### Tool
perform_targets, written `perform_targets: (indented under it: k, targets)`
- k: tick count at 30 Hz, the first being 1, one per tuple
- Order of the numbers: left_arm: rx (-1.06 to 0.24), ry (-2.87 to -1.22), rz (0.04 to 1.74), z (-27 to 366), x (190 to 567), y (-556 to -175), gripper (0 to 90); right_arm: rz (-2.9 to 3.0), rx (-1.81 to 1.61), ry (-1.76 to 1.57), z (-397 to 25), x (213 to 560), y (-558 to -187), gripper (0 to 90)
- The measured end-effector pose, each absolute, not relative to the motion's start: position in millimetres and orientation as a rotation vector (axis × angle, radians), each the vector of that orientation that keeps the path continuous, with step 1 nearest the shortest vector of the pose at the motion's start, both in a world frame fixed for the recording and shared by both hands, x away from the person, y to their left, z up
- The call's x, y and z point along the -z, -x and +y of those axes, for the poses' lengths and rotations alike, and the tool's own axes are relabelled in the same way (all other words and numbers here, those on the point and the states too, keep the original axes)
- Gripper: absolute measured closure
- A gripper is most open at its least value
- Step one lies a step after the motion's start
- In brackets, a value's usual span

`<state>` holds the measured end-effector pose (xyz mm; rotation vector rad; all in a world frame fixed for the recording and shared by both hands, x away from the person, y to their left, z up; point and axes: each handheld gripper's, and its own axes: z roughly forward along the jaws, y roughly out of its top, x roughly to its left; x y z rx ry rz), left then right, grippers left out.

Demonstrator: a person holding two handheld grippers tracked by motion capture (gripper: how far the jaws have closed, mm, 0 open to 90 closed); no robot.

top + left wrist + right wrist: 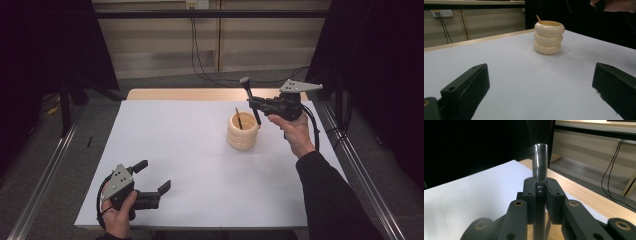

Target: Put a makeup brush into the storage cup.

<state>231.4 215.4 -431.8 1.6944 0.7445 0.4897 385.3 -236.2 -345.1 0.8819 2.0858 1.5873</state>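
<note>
Right gripper (256, 104) holds a brush over the cup; left gripper (156, 176) idle.

The right gripper has its jaws clamped on the handle of a makeup brush (249, 95), bristles uppermost, its lower end at the rim of the cream ribbed cup (242, 131). The cup stands on the white surface (180, 150) at about 2 o'clock from centre, with a thin stick (239, 118) leaning inside. The left gripper rests at 7 o'clock near the front edge, jaws wide apart with nothing between them, well apart from the cup.
</note>
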Motion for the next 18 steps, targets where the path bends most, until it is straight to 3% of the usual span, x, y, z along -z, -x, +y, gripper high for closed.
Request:
perform_targets:
  k: [18]
  targets:
    - [-0.487, -1.692, 0.740, 215.7, 431.7, -231.4, 1.1, 2.117, -1.555, -0.875, -211.1, 353.5, -409.6, 79.2]
